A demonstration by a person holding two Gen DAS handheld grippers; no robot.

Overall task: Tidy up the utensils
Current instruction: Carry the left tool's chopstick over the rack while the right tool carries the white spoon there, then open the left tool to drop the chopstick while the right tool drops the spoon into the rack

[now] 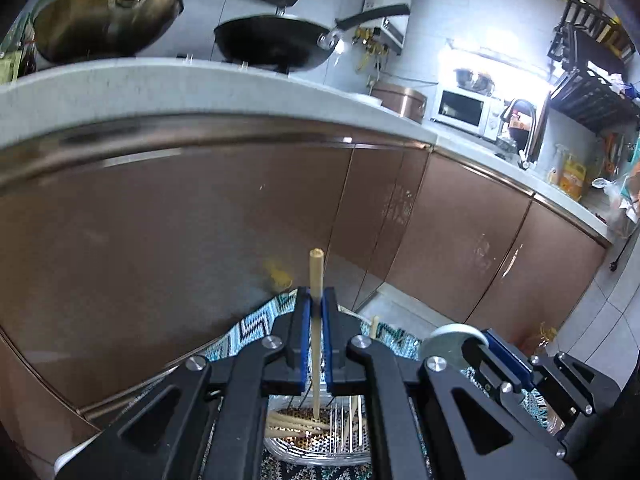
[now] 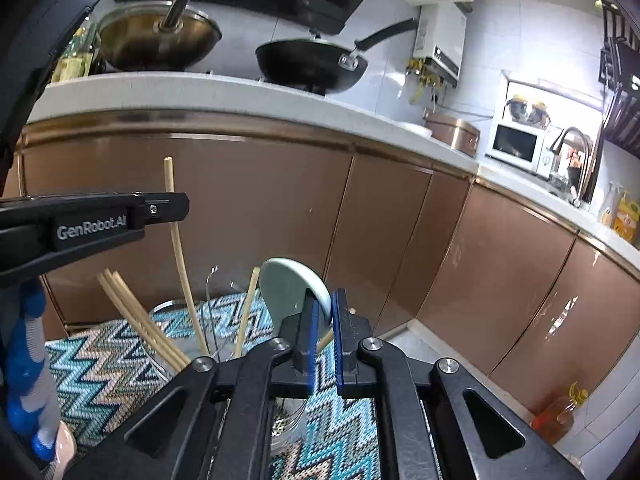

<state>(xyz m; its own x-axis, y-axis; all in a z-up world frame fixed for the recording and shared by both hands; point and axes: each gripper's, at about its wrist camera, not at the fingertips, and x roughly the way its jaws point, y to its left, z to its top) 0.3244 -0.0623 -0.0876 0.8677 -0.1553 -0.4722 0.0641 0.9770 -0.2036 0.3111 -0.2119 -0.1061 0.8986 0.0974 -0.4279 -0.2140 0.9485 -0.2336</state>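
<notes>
Chopstick (image 1: 315,320): pale bamboo, thin, straight, blunt-ended, standing nearly upright above the zigzag mat (image 2: 104,372). Pinched near mid-length between the blue pads of the left gripper (image 1: 316,312), jaws clenched on it, lower tip reaching down toward the clear tray (image 1: 320,454) on that mat, where more chopsticks (image 1: 296,426) lie on a perforated insert. Probably light and stiff, smooth enough to swivel or slide in a pinch; best held near the middle, square across the pads, not out at a tip. Spoon (image 2: 292,292): pale green, ceramic-looking, bowl up, above the mat, its edge caught between the pads of the right gripper (image 2: 325,312), clamped on it though the jaws sit a little apart. Likely heavier, glazed, slippery and chippable; handle hidden, so a firmer hold there cannot be judged. Clear holder (image 2: 180,320) on the mat, with several chopsticks leaning in it.
</notes>
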